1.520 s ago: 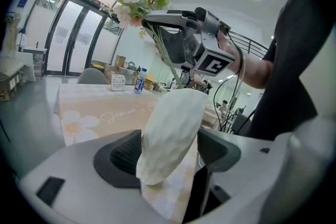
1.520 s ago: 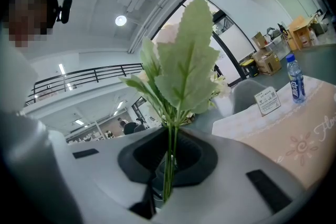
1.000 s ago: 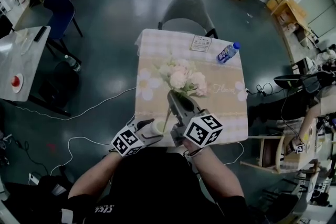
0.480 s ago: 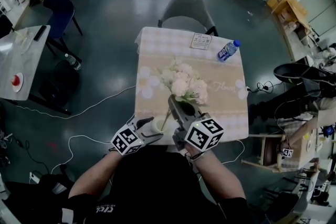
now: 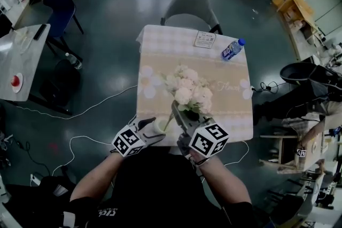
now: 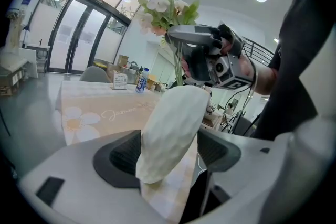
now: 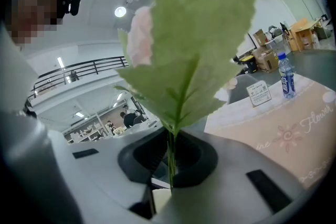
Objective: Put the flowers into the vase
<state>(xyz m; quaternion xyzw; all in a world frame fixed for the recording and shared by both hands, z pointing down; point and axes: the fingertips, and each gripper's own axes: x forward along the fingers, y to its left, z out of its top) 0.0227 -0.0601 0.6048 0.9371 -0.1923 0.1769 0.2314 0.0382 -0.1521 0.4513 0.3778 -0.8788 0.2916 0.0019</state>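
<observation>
So since a second ago the right gripper has slid the bunch of pale pink and cream flowers back across the counter toward the near edge. The blooms now sit over the middle of the cloth instead of further up it, while the left gripper hasn't budged. We're looking at a square counter under a beige and pink checked cloth with a daisy print. The small cream-white vase with the bumpy faceted surface is right at the near edge, on the left side. The left jaws are closed in on that vase, a pad against each side. In the left gripper view it leans to the right with its mouth tipped toward the flowers. The right jaws are pinched nearly together on the thin green stem, with a big green leaf fanning out just above the pads. From the head view the stem slants down and to the left from those jaws, and its lower end meets the vase mouth. We honestly can't tell whether the tip is inside. At the far side of the counter there's a clear plastic water bottle with a blue label lying down and a small white printed card. A grey chair is tucked in just behind them.
</observation>
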